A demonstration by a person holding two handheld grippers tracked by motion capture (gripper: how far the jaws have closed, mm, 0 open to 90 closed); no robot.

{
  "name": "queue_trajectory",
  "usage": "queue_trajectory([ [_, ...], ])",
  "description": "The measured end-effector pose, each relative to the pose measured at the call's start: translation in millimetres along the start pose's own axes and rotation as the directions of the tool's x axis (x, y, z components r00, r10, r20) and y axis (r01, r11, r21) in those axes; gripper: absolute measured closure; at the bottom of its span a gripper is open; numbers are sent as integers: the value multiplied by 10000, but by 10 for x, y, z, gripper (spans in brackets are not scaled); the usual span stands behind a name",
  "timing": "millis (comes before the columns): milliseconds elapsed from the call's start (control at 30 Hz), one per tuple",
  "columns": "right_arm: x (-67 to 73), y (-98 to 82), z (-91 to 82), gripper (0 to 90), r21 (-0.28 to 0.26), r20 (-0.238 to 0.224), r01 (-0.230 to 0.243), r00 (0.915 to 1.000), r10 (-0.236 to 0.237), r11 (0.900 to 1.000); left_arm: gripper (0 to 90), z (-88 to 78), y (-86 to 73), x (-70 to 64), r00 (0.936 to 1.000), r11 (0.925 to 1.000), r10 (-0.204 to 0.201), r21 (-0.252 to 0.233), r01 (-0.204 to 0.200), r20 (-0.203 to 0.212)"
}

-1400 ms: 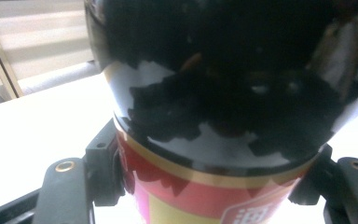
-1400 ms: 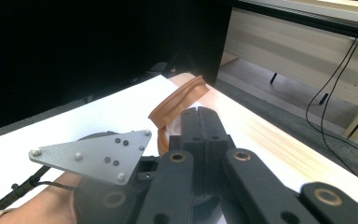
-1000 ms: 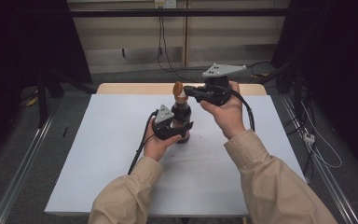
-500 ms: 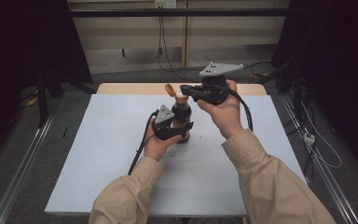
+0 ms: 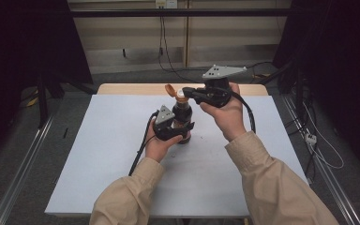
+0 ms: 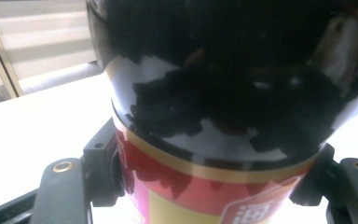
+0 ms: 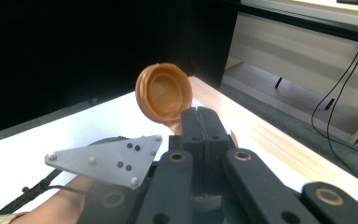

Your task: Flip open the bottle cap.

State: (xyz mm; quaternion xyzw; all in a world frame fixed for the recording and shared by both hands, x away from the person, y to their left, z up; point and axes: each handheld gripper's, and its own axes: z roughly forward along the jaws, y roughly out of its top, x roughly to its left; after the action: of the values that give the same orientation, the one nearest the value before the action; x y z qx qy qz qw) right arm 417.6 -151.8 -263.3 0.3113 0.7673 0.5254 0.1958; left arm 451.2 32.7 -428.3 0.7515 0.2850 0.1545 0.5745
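High view: a dark bottle (image 5: 183, 118) stands upright on the white desk (image 5: 98, 154), slightly above the centre of the frame. The left gripper (image 5: 168, 127) sits at the lower part of the bottle, at frame centre, its grey plate facing the camera; the left hand (image 5: 161, 143) wraps the gripper from below. Left gripper view: the bottle (image 6: 223, 107) takes up most of the frame, dark glossy upper body, red and yellow label band at the bottom. One black finger (image 6: 105, 170) lies against the label at lower left, the other at lower right, so the fingers hold the bottle around its lower body; they have just been easing open a little with the bottle still between them. The right gripper (image 5: 192, 93) is above and to the right of the bottle in the high view, held level by the right hand (image 5: 227, 115), its tips at the bottle's mouth. The orange flip cap (image 5: 170, 89) stands tilted open to the upper left of the neck. Right gripper view: the two fingers are pressed together with no gap at frame centre, and the cap (image 7: 164, 93) stands just above and beyond their tips, its hollow inside facing the camera. Whether the tips pinch the cap's hinge tab cannot be told. The left gripper's grey plate (image 7: 107, 158) shows at lower left of that view.
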Motion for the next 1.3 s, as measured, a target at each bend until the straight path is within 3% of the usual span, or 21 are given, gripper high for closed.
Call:
queue_trajectory([
  [133, -21, -36, -14, 898, -102, -71, -111, 9999, 110, 9999, 277, 0, -4, 15, 9999, 9999, -7, -107, 9, 120],
  [267, -30, -44, -42, 832, -163, 47, -136, 9999, 137, 9998, 259, 1, 3, 15, 9982, 9977, -531, -410, 543, 284],
  [333, -35, -44, -58, 813, -188, 91, -140, 9999, 141, 9997, 257, -17, 10, 32, 9989, 9991, -342, -236, 350, 319],
  [533, -44, -72, -90, 697, -330, 279, -291, 9992, 300, 9990, 240, -73, 36, 63, 9988, 9995, -289, -106, 293, 401],
  [967, -103, -197, -162, 456, -418, 606, -696, 9956, 720, 9967, 156, -237, 72, 139, 9968, 9973, -561, 505, 533, 568],
  [1033, -110, -221, -169, 419, -419, 623, -849, 9942, 874, 9955, 149, -275, 83, 165, 9947, 9970, -580, 562, 534, 854],
  [1067, -114, -232, -173, 400, -444, 646, -921, 9934, 948, 9948, 147, -290, 92, 152, 9975, 9974, -520, 518, 495, 471],
  [1300, -119, -300, -195, 281, -450, 543, -1042, 9928, 1066, 9935, 139, -421, 138, 191, 9975, 9970, -460, 640, 426, 529],
])
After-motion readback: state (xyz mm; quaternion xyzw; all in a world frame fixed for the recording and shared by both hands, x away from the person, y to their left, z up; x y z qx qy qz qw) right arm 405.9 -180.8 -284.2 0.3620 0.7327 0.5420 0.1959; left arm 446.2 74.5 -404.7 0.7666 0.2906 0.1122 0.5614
